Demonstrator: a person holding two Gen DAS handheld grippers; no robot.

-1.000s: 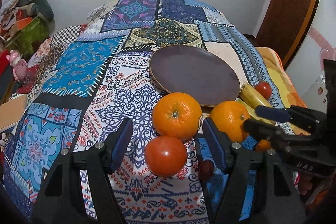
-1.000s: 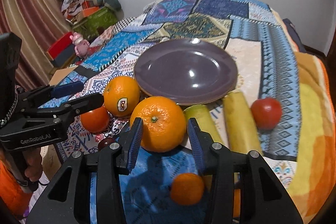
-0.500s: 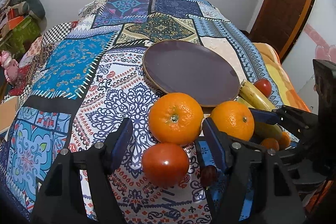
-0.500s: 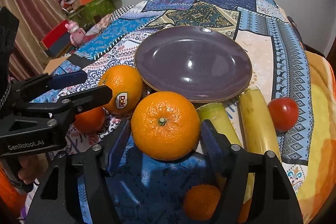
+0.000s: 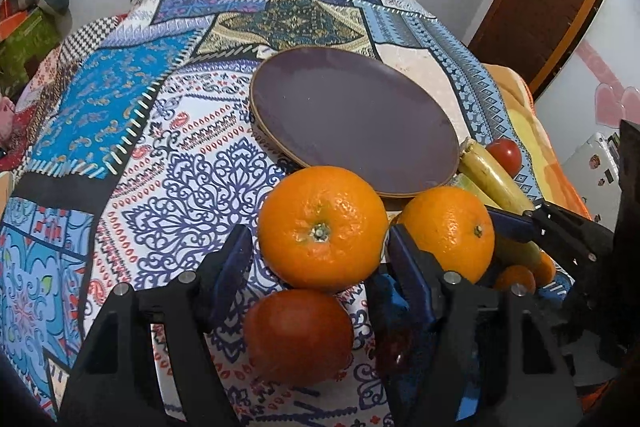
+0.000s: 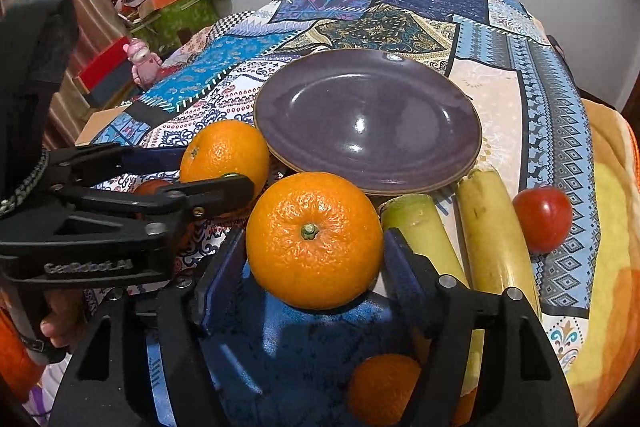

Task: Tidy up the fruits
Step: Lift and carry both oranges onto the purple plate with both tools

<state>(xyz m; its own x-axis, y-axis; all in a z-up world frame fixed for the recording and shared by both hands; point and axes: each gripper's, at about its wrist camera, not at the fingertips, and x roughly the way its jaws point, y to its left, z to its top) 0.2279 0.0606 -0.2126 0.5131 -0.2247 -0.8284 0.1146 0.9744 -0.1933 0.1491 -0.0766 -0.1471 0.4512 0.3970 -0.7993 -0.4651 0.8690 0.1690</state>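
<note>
Flanking the left orange (image 5: 322,227), the left gripper (image 5: 316,259) stands spread, fingers clear of the peel, a tomato (image 5: 298,335) nearest the lens. Likewise the right gripper (image 6: 314,255) stands spread around the right orange (image 6: 314,239). Beyond both lies the purple plate (image 6: 368,119) on the patterned bedspread (image 5: 180,155), with bananas (image 6: 490,227) beside its rim.
</note>
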